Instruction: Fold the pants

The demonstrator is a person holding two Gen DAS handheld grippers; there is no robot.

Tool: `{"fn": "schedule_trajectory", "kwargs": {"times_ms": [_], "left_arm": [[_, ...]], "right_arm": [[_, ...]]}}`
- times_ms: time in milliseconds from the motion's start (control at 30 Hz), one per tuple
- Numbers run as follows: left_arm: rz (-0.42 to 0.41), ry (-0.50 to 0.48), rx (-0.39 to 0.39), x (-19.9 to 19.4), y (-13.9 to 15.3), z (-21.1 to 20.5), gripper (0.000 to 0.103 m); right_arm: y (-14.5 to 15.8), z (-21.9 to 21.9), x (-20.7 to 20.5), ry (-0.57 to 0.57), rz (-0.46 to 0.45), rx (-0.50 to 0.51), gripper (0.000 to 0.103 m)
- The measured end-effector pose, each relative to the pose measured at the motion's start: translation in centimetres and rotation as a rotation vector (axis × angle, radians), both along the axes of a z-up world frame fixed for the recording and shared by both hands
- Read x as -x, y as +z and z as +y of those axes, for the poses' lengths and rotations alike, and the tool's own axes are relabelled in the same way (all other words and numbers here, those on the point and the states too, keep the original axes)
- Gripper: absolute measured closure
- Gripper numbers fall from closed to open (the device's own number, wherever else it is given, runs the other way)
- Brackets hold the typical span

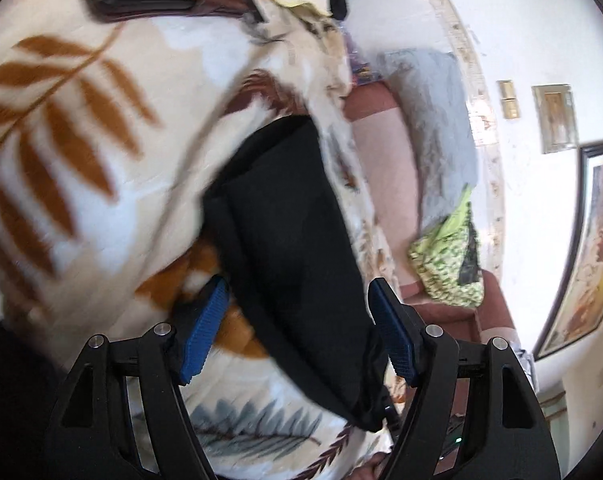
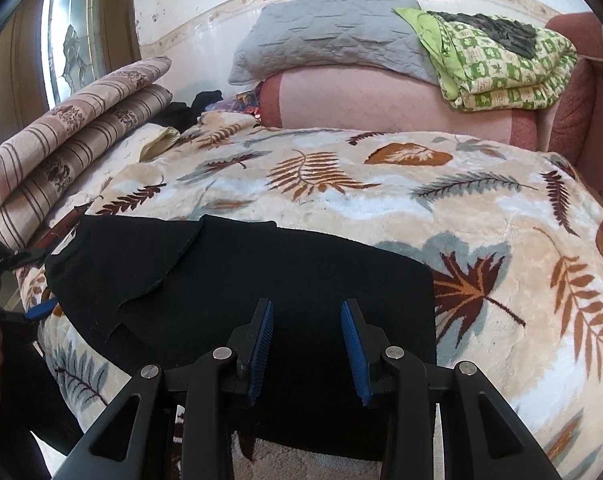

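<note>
Flat on the leaf-print blanket point(image 2: 481, 208), the black pants point(image 2: 261, 280) run lengthwise left to right along the bed's near edge, the right gripper point(image 2: 307, 344) spread empty above them, the left gripper point(image 1: 297, 328) likewise spread at their left end.

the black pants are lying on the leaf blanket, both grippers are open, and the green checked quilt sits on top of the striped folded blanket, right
Not quite. The green checked quilt rests on the grey pillow and pink cushion, not the striped folded blanket, as the right wrist view shows. The rest holds: black pants on the leaf blanket, left gripper and right gripper open.
</note>
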State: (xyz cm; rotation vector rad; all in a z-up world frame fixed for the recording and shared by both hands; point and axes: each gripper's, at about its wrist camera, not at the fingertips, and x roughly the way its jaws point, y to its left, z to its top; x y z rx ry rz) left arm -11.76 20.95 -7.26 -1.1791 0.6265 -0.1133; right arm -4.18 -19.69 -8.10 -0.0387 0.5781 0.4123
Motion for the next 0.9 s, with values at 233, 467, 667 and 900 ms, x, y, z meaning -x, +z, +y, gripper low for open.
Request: {"fn": "schedule_trajectory", "kwargs": {"times_ms": [233,467,667,900], "left_arm": [[-0.023,0.012,0.032,-1.1,-0.4,0.2,0.024],[0.027,0.048,-0.065,-1.0,-0.3,0.0,0.067],[0.063,0.072,-0.194,-1.0,0.1,-0.8,0.082],[0.018,0.053,-0.831,-1.2,4.6,-7.3,0.084]], "right_arm": [[-0.3,0.1,0.2,0.002,-0.01,0.012,0.069],[-0.4,0.2,0.2,0.0,-0.011,0.013,0.069],[-0.5,0.2,0.2,-0.002,-0.012,0.015,0.068],[-0.4,-0.4,0.2,-0.003,0.011,-0.025,0.068]]}}
